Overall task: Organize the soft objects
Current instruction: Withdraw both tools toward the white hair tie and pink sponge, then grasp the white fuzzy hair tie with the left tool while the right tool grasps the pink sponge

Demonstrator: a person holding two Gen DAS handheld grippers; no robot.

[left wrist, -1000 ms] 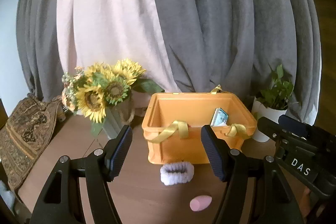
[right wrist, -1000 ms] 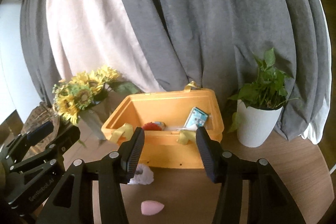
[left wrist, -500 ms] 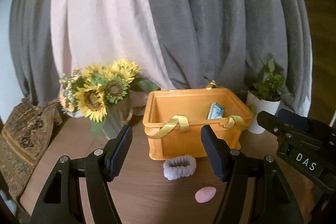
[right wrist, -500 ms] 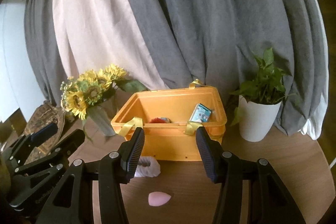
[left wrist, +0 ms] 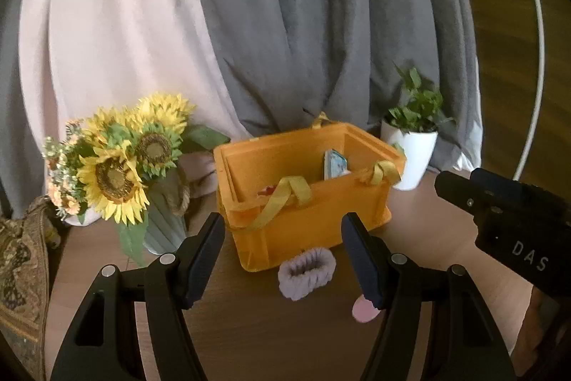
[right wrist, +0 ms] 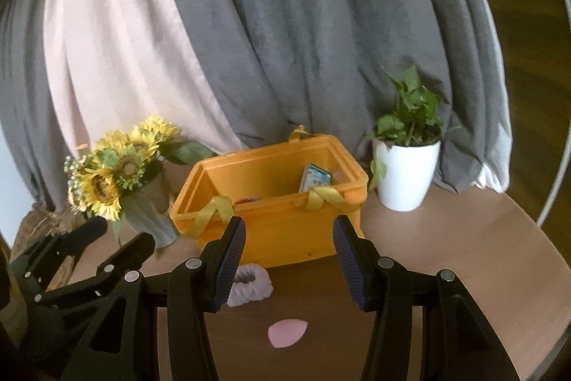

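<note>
An orange basket (left wrist: 314,224) (right wrist: 285,234) with yellow ribbon handles stands on the wooden table. It holds a blue packet (left wrist: 335,165) (right wrist: 316,179) and something red (left wrist: 266,191). A lilac fluffy scrunchie (left wrist: 307,272) (right wrist: 249,286) lies just in front of the basket. A pink teardrop sponge (left wrist: 364,309) (right wrist: 287,332) lies nearer to me. My left gripper (left wrist: 285,259) is open and empty, above the table short of the scrunchie. My right gripper (right wrist: 289,259) is open and empty, above the sponge.
A vase of sunflowers (left wrist: 125,166) (right wrist: 114,174) stands left of the basket. A white potted plant (left wrist: 414,145) (right wrist: 407,166) stands at its right. Grey and pink curtains hang behind. A patterned cloth (left wrist: 18,274) lies at the far left.
Both grippers have pulled back and tilted, so the basket looks smaller and rotated. Both stay open. The scrunchie and sponge lie where they were.
</note>
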